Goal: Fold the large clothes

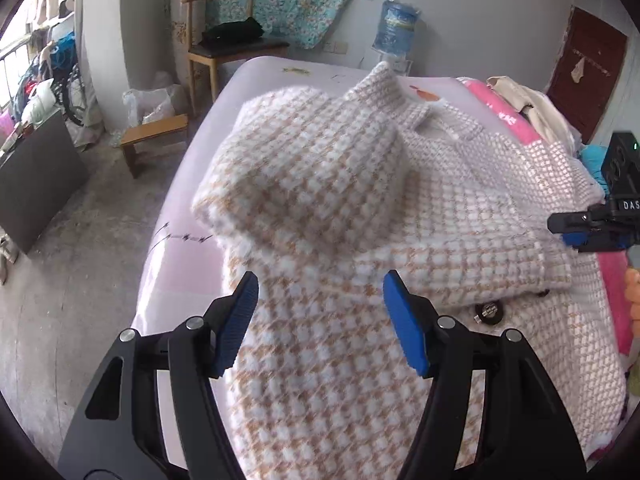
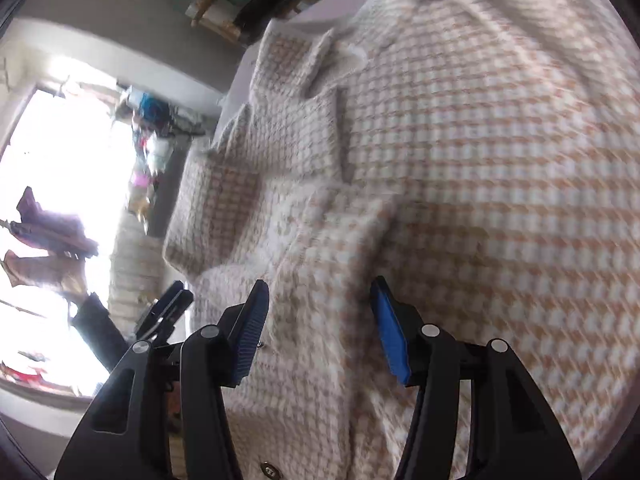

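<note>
- Jaws of the left gripper (image 1: pixel 320 320) stood released, blue pads apart, above the coat (image 1: pixel 320 160) and gripping nothing.
- Jaws of the right gripper (image 2: pixel 318 320) also stood apart in its own view, with coat cloth below and between the pads; the blurred picture showed no pad pressing on it.
- The beige-and-white checked coat lay spread on the bed (image 1: pixel 180 280), collar at the far end, covering most of the pale pink sheet.
- One sleeve (image 1: pixel 304 168) was folded across the coat's front, bulging up.
- A dark button (image 1: pixel 488 312) showed just beside the other folded part, near the left gripper's right pad.
- From the left view, the right gripper reached in over the coat's right edge.
- A chair (image 1: pixel 224 40) and a low stool (image 1: pixel 156 136) stood on the floor beyond the bed.
</note>
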`<state>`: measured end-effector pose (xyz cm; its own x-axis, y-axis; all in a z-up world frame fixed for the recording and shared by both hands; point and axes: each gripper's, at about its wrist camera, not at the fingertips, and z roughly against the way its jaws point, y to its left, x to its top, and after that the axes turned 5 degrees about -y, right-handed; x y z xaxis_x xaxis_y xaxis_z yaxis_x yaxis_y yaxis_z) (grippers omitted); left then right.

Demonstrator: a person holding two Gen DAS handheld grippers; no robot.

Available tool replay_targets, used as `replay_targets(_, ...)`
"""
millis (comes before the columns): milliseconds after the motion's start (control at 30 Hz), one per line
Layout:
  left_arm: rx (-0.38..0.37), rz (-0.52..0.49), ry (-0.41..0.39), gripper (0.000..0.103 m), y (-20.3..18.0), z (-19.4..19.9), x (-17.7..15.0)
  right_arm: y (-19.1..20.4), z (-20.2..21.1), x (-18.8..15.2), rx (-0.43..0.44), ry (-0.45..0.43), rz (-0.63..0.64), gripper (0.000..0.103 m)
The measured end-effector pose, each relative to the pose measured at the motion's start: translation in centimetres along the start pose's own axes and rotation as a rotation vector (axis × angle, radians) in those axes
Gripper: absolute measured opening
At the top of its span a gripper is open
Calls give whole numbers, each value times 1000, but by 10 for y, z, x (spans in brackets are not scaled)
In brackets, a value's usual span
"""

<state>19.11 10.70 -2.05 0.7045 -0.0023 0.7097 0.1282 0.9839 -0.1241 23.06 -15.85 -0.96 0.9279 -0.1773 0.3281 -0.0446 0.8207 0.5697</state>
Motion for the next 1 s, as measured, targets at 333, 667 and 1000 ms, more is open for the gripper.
replay_targets(333, 175, 20, 53, 62, 20, -23, 13, 98, 105, 65, -67, -441, 357, 6)
replay_targets(667, 206, 48, 106, 63, 33, -40, 16, 13, 72, 82, -208, -336, 259, 6)
replay_targets(1000, 216, 36, 98, 63, 35, -36, 15, -70, 57, 76, -202, -173, -31, 42)
